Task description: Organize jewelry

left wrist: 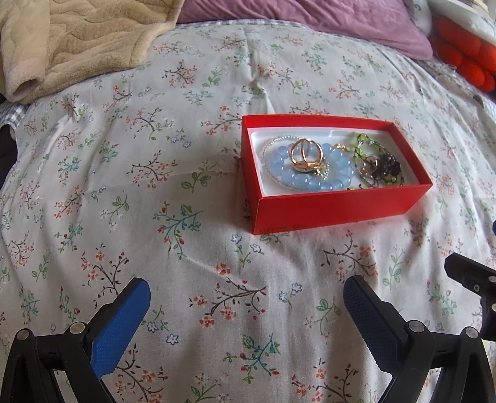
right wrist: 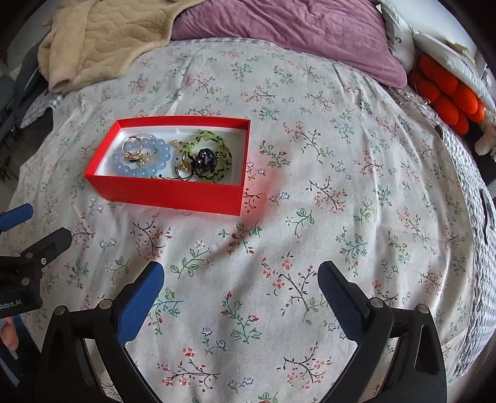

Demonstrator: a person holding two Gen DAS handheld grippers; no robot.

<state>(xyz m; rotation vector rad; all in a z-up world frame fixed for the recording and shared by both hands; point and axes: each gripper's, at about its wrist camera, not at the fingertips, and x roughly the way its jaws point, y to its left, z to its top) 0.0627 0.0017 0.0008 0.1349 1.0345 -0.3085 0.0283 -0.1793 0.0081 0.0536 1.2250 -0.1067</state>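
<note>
A red box with a white lining lies on the flowered bedspread. Inside it are a pale blue bead bracelet, gold rings, a green beaded piece and a dark tangled piece. My left gripper hangs open over bare cloth, nearer than the box, nothing between its blue pads. My right gripper is also open and empty, nearer than the box and to its right. Part of the left gripper shows at the right wrist view's left edge.
A beige quilted blanket is bunched at the back left. A purple pillow lies along the back. Orange round cushions sit at the far right, where the bed's edge drops off.
</note>
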